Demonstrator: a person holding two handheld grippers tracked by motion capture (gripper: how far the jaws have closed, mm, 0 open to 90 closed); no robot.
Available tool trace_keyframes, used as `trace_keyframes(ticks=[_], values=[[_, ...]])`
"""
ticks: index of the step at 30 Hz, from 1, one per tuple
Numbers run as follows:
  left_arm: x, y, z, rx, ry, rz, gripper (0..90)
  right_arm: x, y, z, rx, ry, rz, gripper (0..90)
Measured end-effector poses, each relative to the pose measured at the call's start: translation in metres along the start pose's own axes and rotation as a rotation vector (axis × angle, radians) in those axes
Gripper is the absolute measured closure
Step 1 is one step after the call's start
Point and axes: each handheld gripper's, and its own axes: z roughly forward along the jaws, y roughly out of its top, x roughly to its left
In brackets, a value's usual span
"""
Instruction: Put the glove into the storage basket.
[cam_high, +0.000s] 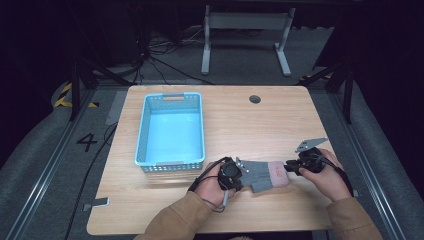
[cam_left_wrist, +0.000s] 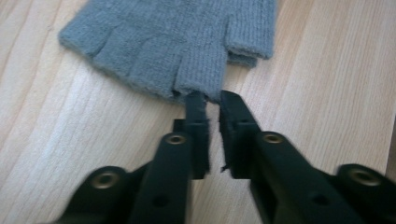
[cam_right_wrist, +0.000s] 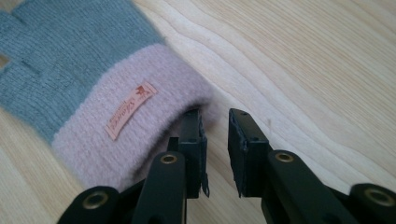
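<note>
The place looked like a lab or test room set up for recording, not a home. A light wooden table with rounded corners (cam_high: 230, 115) and a round cable hole (cam_high: 255, 99) stood on grey carpet (cam_high: 240, 60), ringed by darkness. Black cables (cam_high: 150, 50) lay tangled on the floor behind it, beside the white metal legs of another desk (cam_high: 245, 40). Yellow-and-black hazard tape (cam_high: 64, 95) marked the floor at the left, and a painted numeral four (cam_high: 87, 142) sat near a metal rail (cam_high: 45, 170) along the table. Black tripod-like stands (cam_high: 80, 75) stood at both sides. A pale blue perforated plastic basket (cam_high: 142, 130) rested on the tabletop.
</note>
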Motion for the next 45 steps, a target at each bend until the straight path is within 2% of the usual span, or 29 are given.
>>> trace_keyframes(ticks=[4,6,7,9,11,12,14,19,22,23,25,26,29,31,34,36,45], values=[[0.002,0.0,-0.005,-0.019,-0.012,-0.009,72.0,-0.001,-0.001,-0.009,-0.012,-0.019,0.002,75.6],[0.001,0.001,-0.01,-0.074,-0.039,-0.024,66.6,-0.001,-0.001,-0.015,-0.022,-0.021,0.006,74.2],[0.001,0.001,-0.01,-0.074,-0.039,-0.024,66.1,-0.001,-0.001,-0.017,-0.029,-0.021,0.005,74.0],[0.0,0.003,-0.017,-0.111,-0.04,-0.018,64.4,-0.001,-0.002,-0.02,-0.037,-0.025,0.006,73.9],[-0.001,0.005,-0.019,-0.126,-0.035,-0.017,63.4,-0.001,-0.003,-0.022,-0.038,-0.026,0.01,73.4],[-0.001,0.007,-0.022,-0.143,-0.03,-0.027,61.8,-0.002,-0.003,-0.025,-0.046,-0.025,0.018,72.1],[-0.001,0.008,-0.023,-0.154,-0.024,-0.036,60.5,-0.002,-0.004,-0.027,-0.052,-0.025,0.02,71.4],[-0.002,0.016,-0.026,-0.152,0.006,-0.023,54.4,-0.005,-0.006,-0.033,-0.064,-0.022,0.057,66.0],[-0.003,0.022,-0.027,-0.157,0.001,-0.021,53.5,-0.008,-0.009,-0.035,-0.074,-0.028,0.073,63.4],[-0.004,0.025,-0.026,-0.171,-0.005,-0.02,52.9,-0.011,-0.011,-0.037,-0.08,-0.026,0.096,61.6],[-0.004,0.026,-0.025,-0.181,-0.005,-0.006,52.2,-0.012,-0.012,-0.038,-0.082,-0.028,0.097,61.5],[-0.003,0.028,-0.024,-0.189,-0.005,-0.012,49.3,-0.015,-0.013,-0.04,-0.09,-0.035,0.1,60.8],[-0.002,0.032,-0.022,-0.182,-0.01,-0.015,44.8,-0.018,-0.015,-0.042,-0.093,-0.033,0.115,60.3],[-0.002,0.035,-0.019,-0.164,0.0,-0.003,39.3,-0.019,-0.016,-0.043,-0.096,-0.037,0.119,59.8],[0.001,0.043,-0.012,-0.156,0.0,0.009,36.0,-0.021,-0.016,-0.046,-0.107,-0.033,0.13,58.6],[0.003,0.046,-0.008,-0.156,-0.002,0.007,32.9,-0.021,-0.016,-0.047,-0.113,-0.035,0.124,58.6],[0.008,0.059,0.009,-0.123,-0.008,0.046,25.4,-0.022,-0.015,-0.049,-0.123,-0.028,0.128,57.2]])
